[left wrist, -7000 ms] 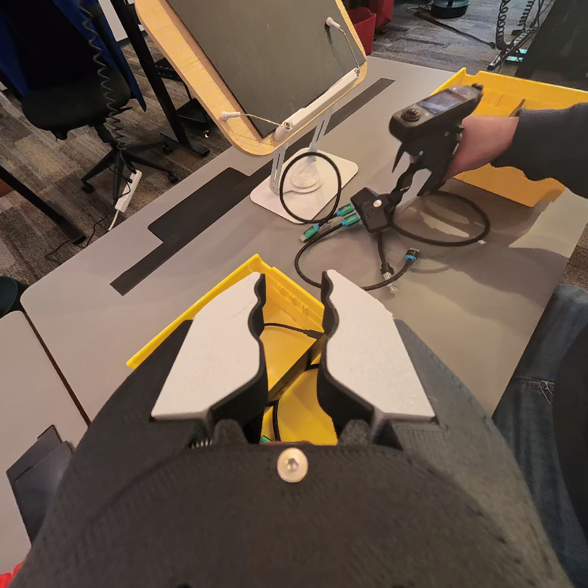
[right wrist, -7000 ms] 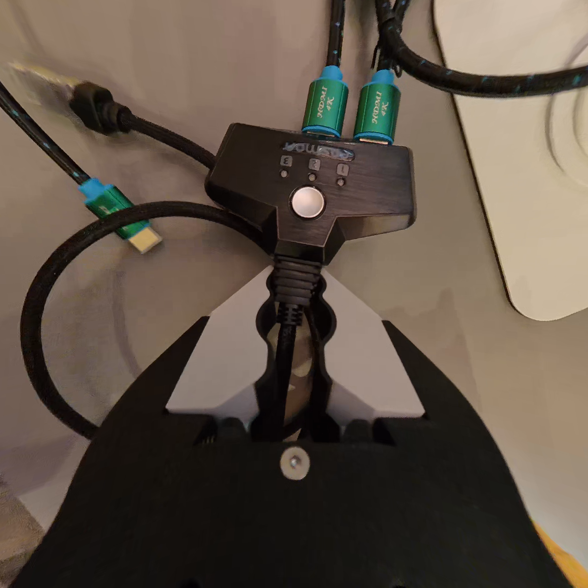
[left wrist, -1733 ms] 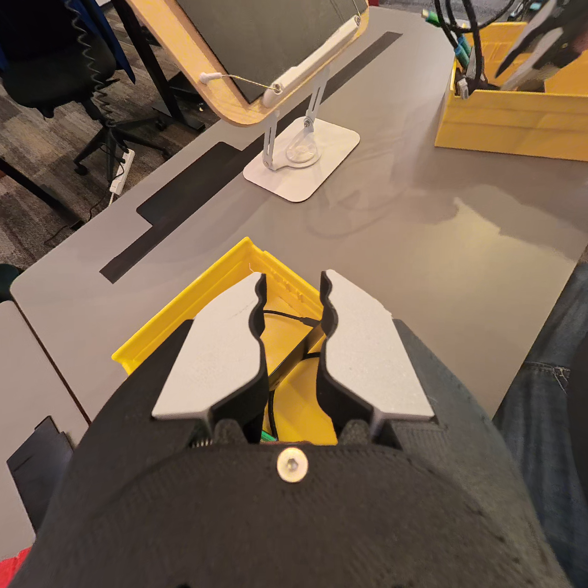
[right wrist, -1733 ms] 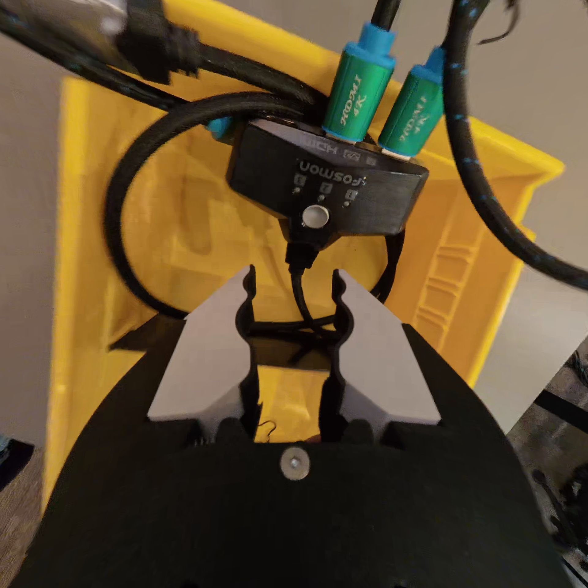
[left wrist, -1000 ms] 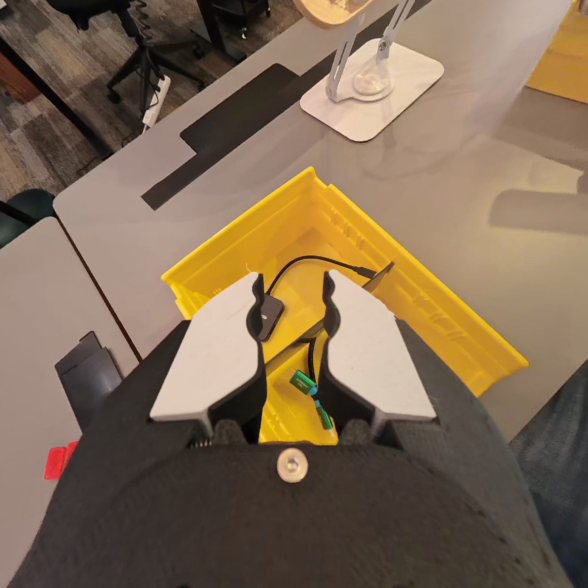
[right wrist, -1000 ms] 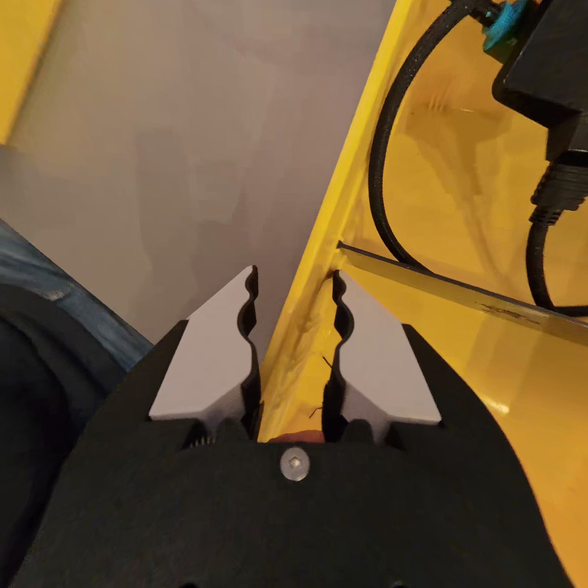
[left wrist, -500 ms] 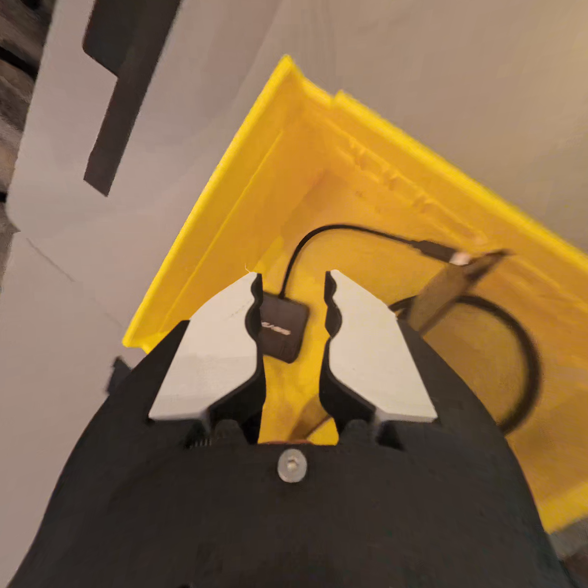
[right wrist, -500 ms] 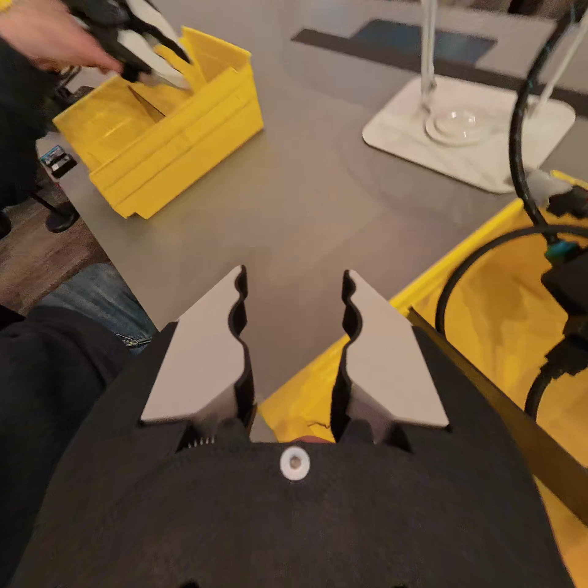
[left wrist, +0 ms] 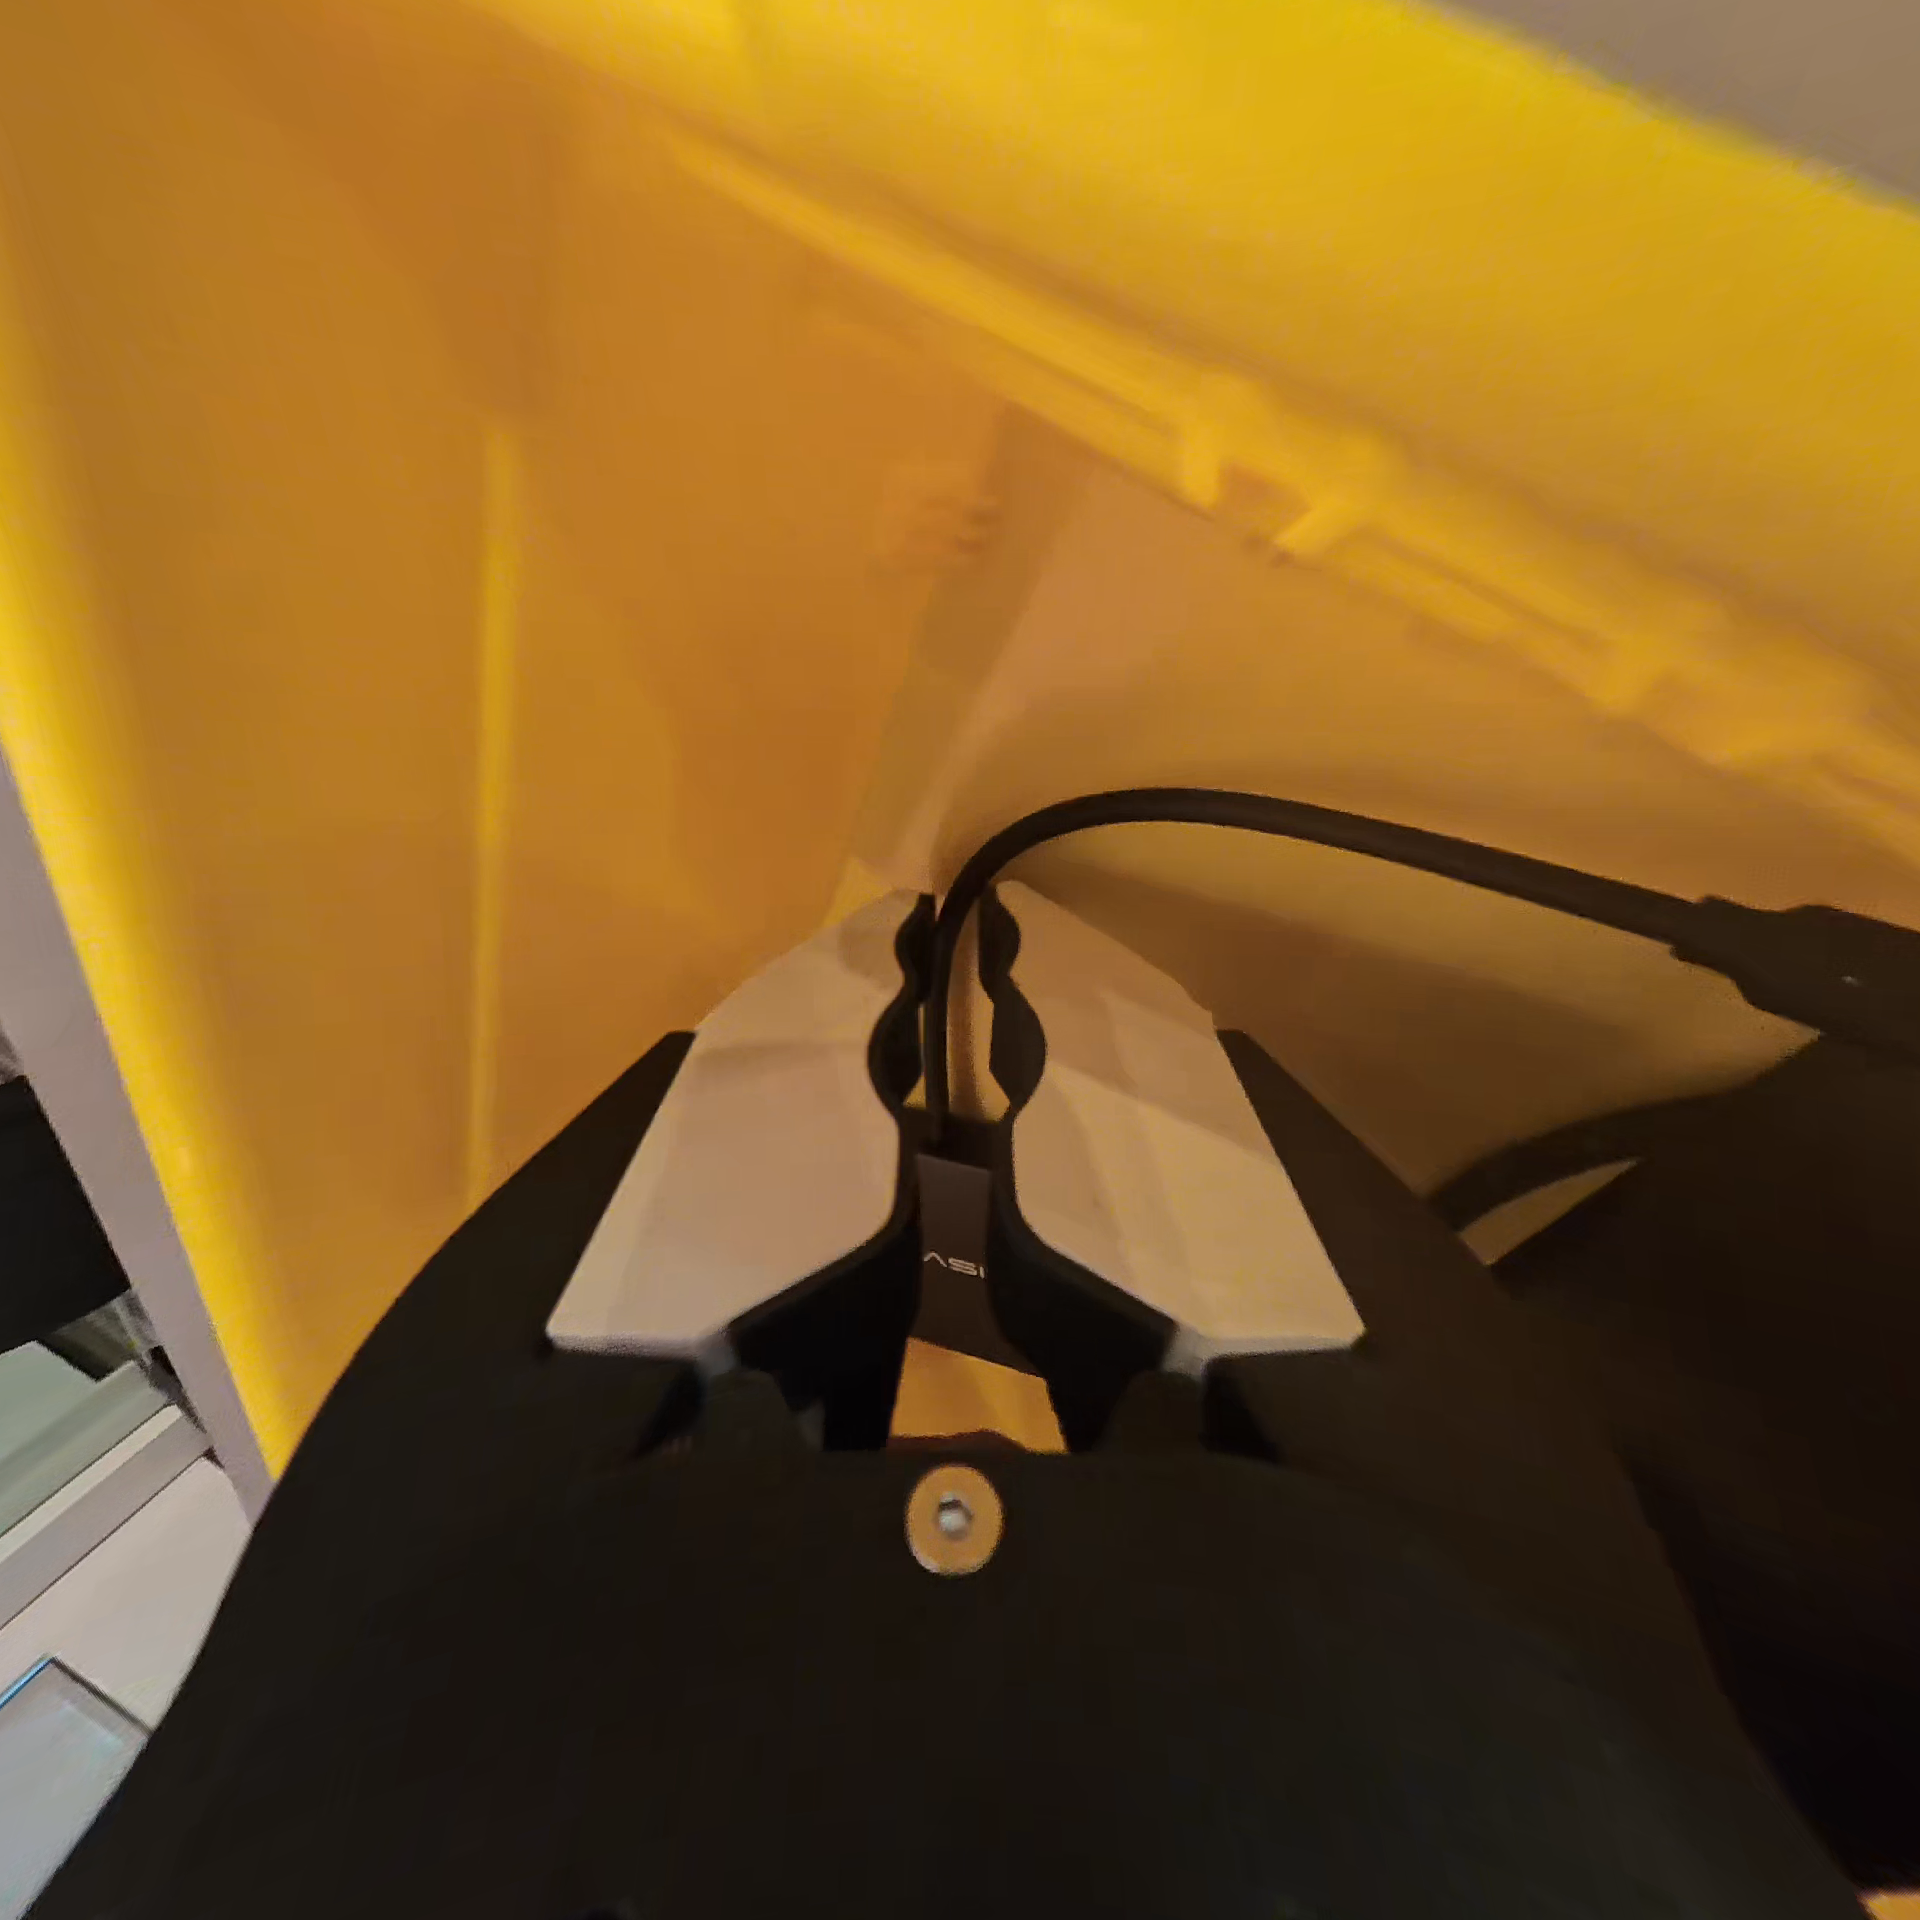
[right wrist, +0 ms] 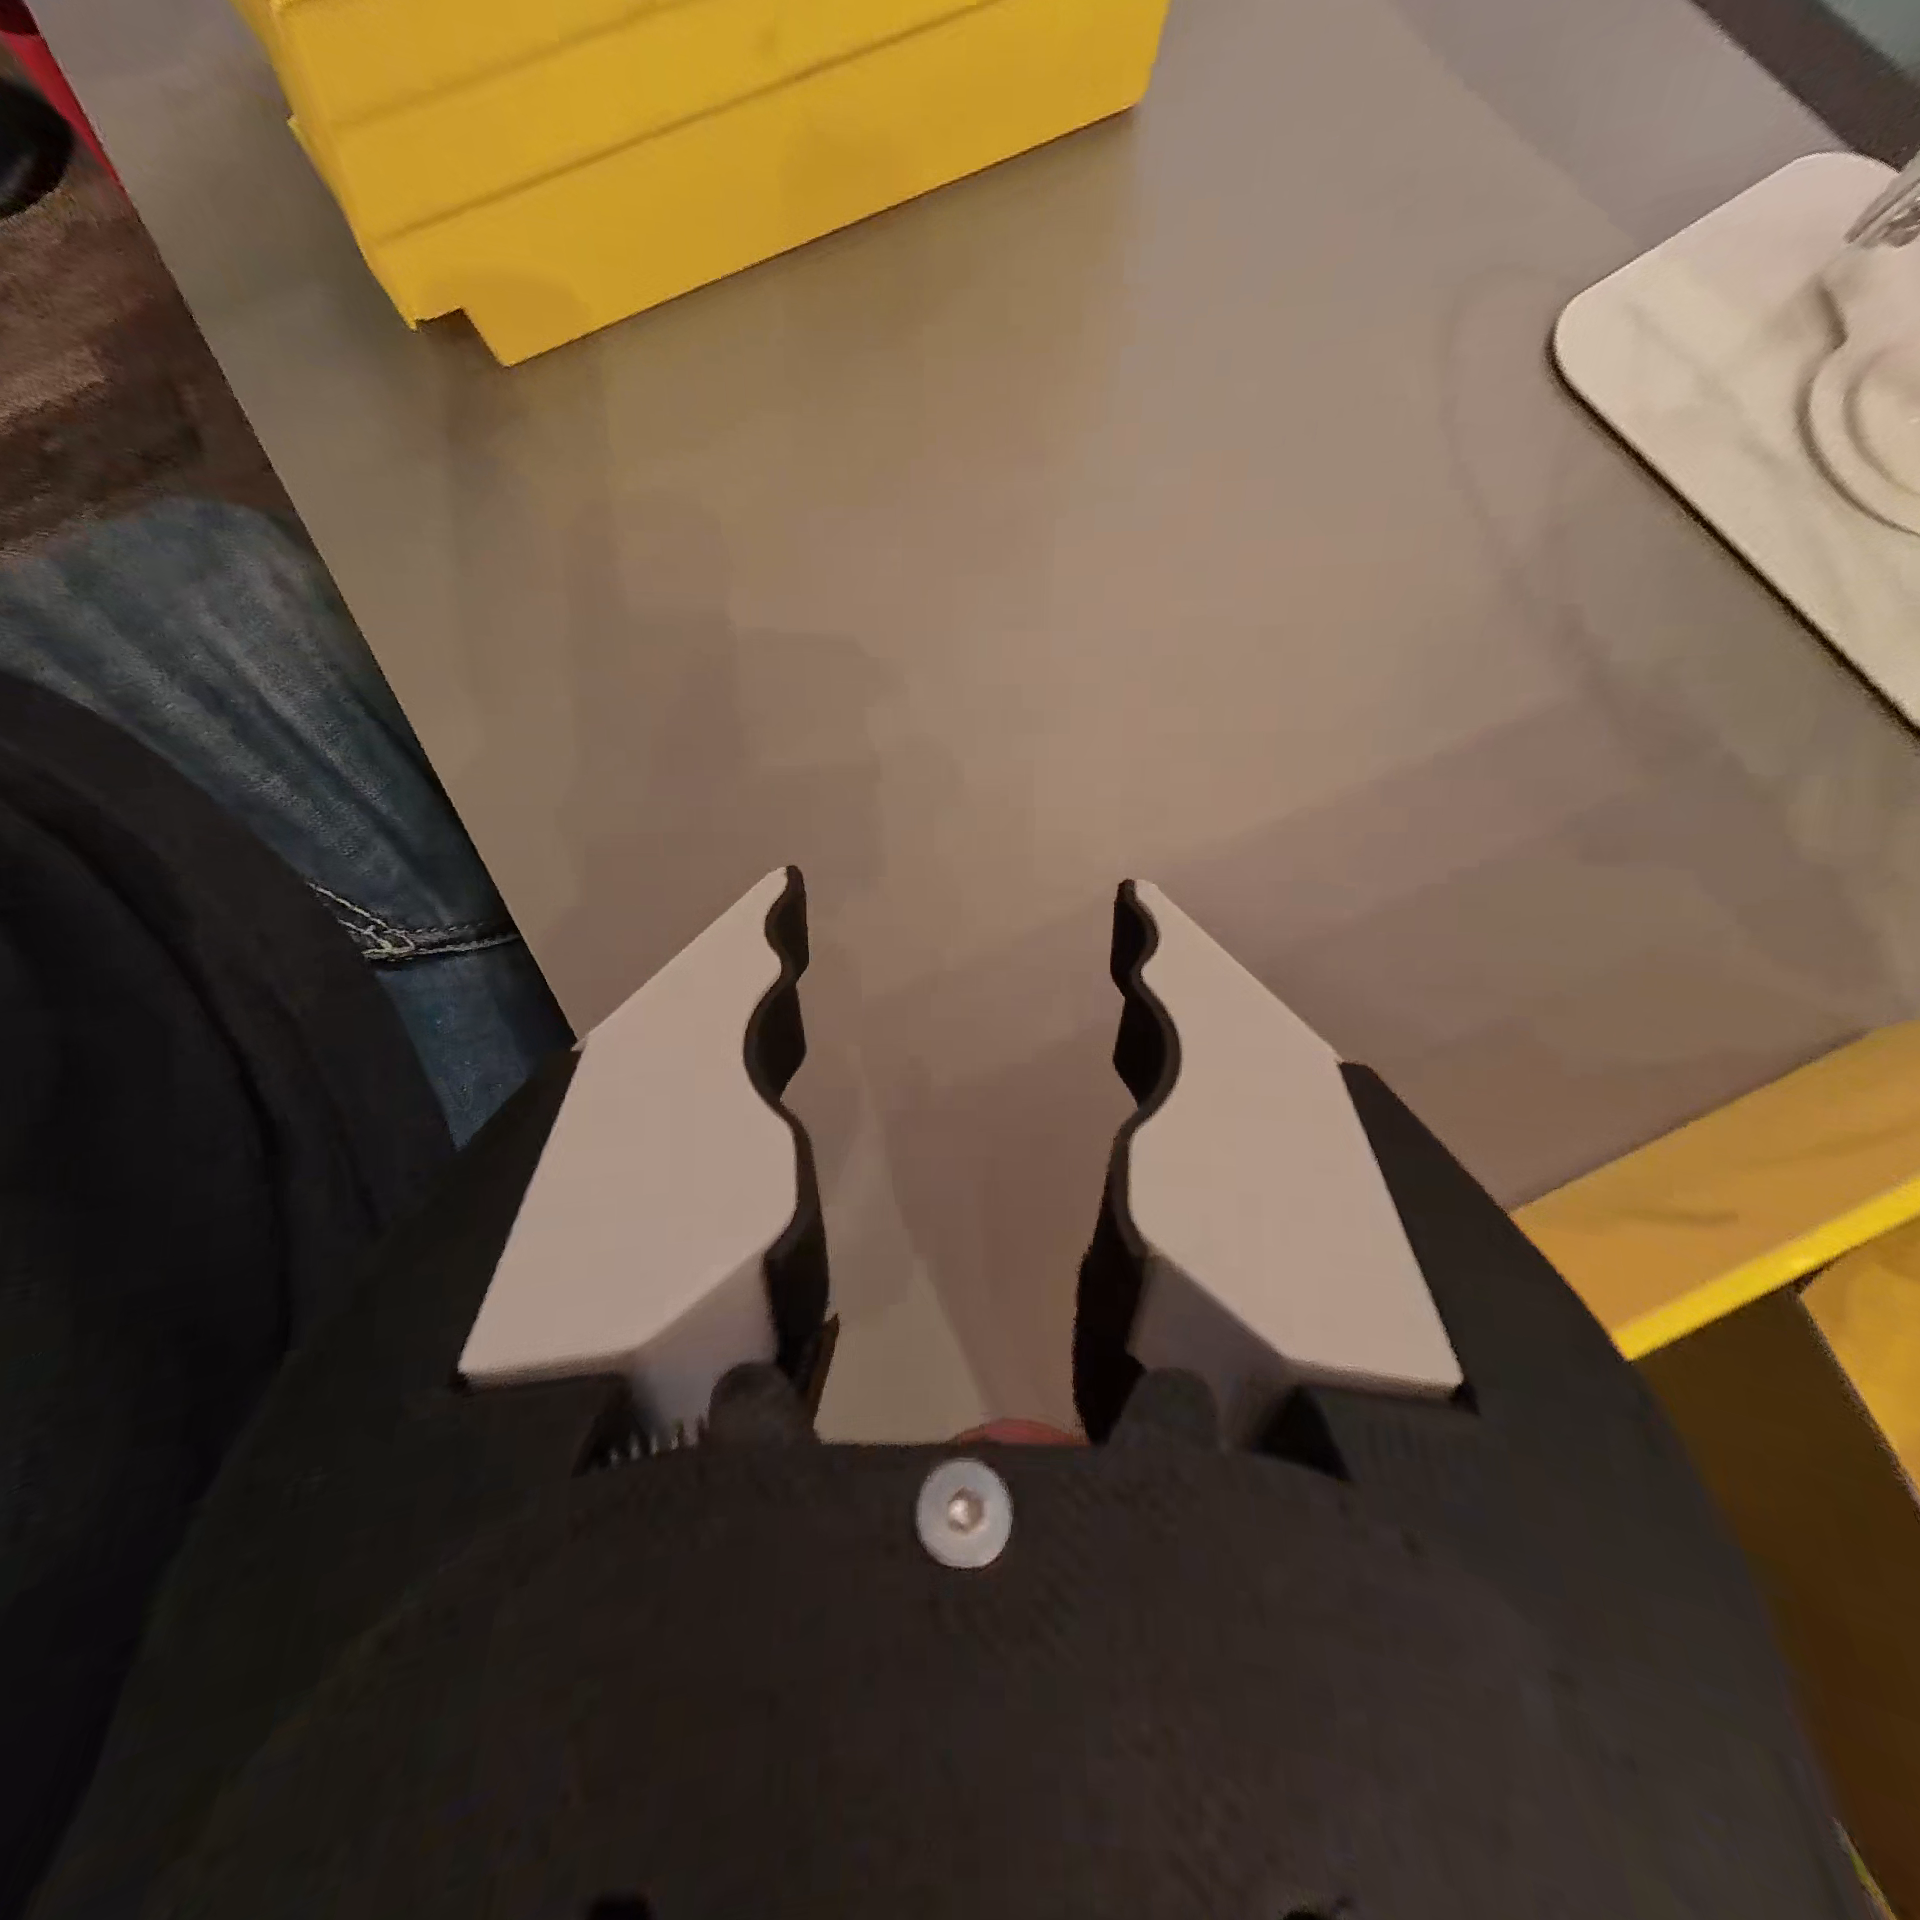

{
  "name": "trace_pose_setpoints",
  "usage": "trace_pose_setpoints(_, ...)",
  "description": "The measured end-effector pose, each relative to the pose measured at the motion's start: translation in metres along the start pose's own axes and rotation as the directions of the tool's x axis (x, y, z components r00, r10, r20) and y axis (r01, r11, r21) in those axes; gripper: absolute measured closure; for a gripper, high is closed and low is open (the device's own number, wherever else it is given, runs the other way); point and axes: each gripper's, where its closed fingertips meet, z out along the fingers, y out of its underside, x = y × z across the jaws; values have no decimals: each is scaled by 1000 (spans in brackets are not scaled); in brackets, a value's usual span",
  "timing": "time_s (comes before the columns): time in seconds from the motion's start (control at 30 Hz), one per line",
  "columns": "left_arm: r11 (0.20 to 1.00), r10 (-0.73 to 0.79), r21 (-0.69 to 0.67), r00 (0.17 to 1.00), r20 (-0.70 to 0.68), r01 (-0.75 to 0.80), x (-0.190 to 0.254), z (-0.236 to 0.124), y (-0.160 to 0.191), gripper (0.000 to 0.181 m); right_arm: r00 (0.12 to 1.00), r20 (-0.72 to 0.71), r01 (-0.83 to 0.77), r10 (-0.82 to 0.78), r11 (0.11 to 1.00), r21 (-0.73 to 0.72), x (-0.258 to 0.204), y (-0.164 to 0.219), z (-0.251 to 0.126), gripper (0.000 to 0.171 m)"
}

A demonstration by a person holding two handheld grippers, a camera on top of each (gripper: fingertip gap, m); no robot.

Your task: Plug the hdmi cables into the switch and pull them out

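So our left gripper [left wrist: 954,914] is down inside a yellow bin [left wrist: 623,436], jaws pinched on a small black adapter [left wrist: 956,1257], with its thin black cable [left wrist: 1299,816] running out between the tips and curving off to the right toward a dark connector [left wrist: 1808,961]. Whether this is the switch itself, we can't tell. Our right gripper [right wrist: 958,894] hangs over the bare grey worktop [right wrist: 1039,520] with jaws spread wide and nothing between them. Farther out sit another yellow bin [right wrist: 707,135] top left, a white stand base [right wrist: 1745,364] right, a yellow bin edge [right wrist: 1714,1247] lower right, and a jeans-clad leg [right wrist: 260,675] left.
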Motion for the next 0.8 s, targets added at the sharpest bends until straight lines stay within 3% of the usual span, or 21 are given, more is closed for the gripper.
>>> trace_pose_setpoints(0.8, 997, 52, 49, 981, 187, -63, -14, -17, 0, 178, 1000, -12, 3, -4, 1000, -10, -2, 4, 2, 114)
